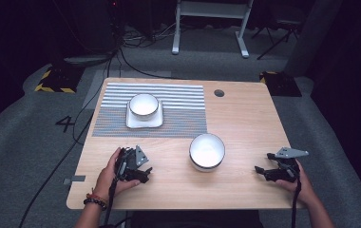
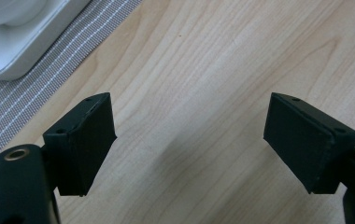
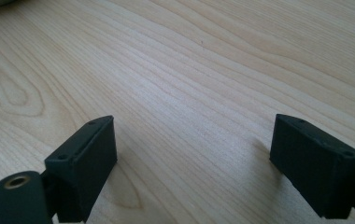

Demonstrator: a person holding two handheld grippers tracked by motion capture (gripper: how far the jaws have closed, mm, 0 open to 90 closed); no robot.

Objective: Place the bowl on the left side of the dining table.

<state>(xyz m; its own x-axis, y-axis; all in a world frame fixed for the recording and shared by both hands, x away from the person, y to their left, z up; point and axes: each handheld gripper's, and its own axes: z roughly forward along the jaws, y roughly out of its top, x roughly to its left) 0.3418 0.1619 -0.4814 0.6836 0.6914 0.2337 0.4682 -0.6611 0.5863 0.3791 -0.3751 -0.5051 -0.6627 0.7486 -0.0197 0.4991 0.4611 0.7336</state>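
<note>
Bowls, two: one (image 1: 207,151) on bare table (image 1: 245,118) between the grippers, one (image 1: 144,105) on a square plate (image 1: 143,122), count one, atop a striped mat (image 1: 178,111). Left gripper (image 1: 145,174) released, empty; its view adds the plate's corner (image 2: 21,44) and mat weave. Right gripper (image 1: 259,172) released, empty, over wood.

- The left hand-held gripper (image 1: 146,174) is a black, blocky tool with a grey three-cornered plate on top and a black cable trailing from it.
- The right hand-held gripper (image 1: 260,172) is the same black make, with its own grey plate and black cable.
- In the gripper views each jaw ends in a matt black, wedge-shaped block with small screw holes; a brass-coloured threaded insert sits in the black frame at lower left.
- The left wrist wears dark and orange beaded bracelets (image 1: 94,199).
- Both forearms are sleeveless.
</note>
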